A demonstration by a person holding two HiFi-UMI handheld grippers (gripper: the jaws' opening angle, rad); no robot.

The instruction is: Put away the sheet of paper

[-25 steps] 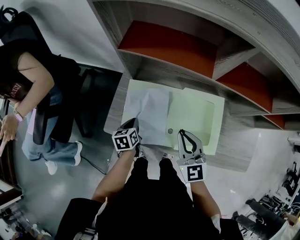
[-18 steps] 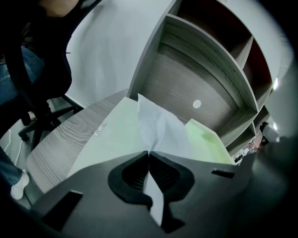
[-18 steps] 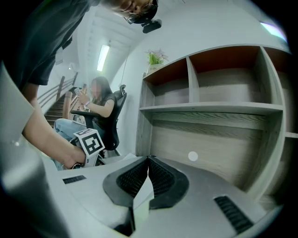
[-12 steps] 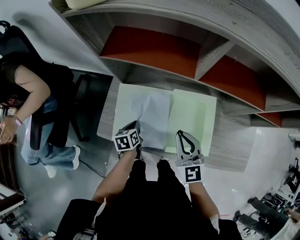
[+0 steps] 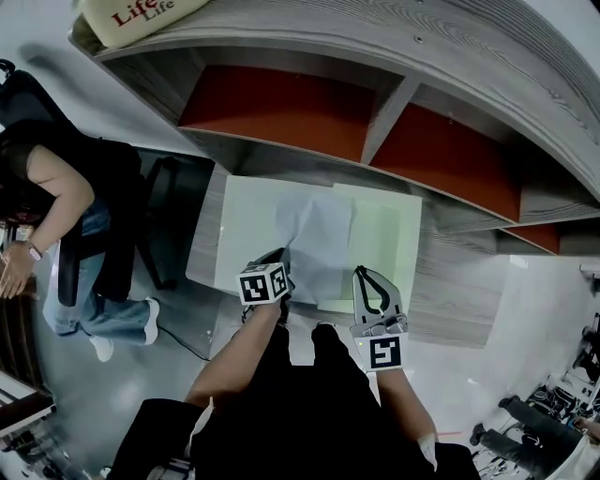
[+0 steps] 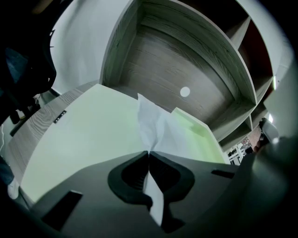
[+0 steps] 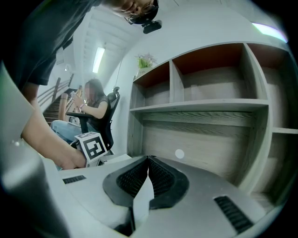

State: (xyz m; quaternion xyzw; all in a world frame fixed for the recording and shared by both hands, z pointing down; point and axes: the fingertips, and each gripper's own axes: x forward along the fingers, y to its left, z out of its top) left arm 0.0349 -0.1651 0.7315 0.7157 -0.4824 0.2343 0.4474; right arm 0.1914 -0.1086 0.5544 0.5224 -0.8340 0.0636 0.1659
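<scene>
A white sheet of paper (image 5: pixel 319 234) lies creased on an open pale green folder (image 5: pixel 234 234) on the grey desk (image 5: pixel 450 281). My left gripper (image 5: pixel 282 253) is shut on the sheet's near edge. In the left gripper view the paper (image 6: pixel 153 128) rises in a fold straight from the closed tips of the left gripper (image 6: pixel 149 152), over the folder (image 6: pixel 84 135). My right gripper (image 5: pixel 360 271) is over the folder's near edge, right of the sheet, jaws together. The right gripper view shows the right gripper (image 7: pixel 148 157) level with the shelves; a pale strip behind the tips cannot be identified.
A grey shelf unit (image 5: pixel 281 98) with red back panels stands directly behind the desk. A printed cream bag (image 5: pixel 131 14) sits on top of it. A person (image 5: pixel 56 187) sits in a dark office chair at the left, over the grey floor (image 5: pixel 122 375).
The left gripper has shifted right with the paper, which now sits bunched nearer the folder's middle. The right gripper stays by the near edge. The head view has tilted up toward the shelves.
</scene>
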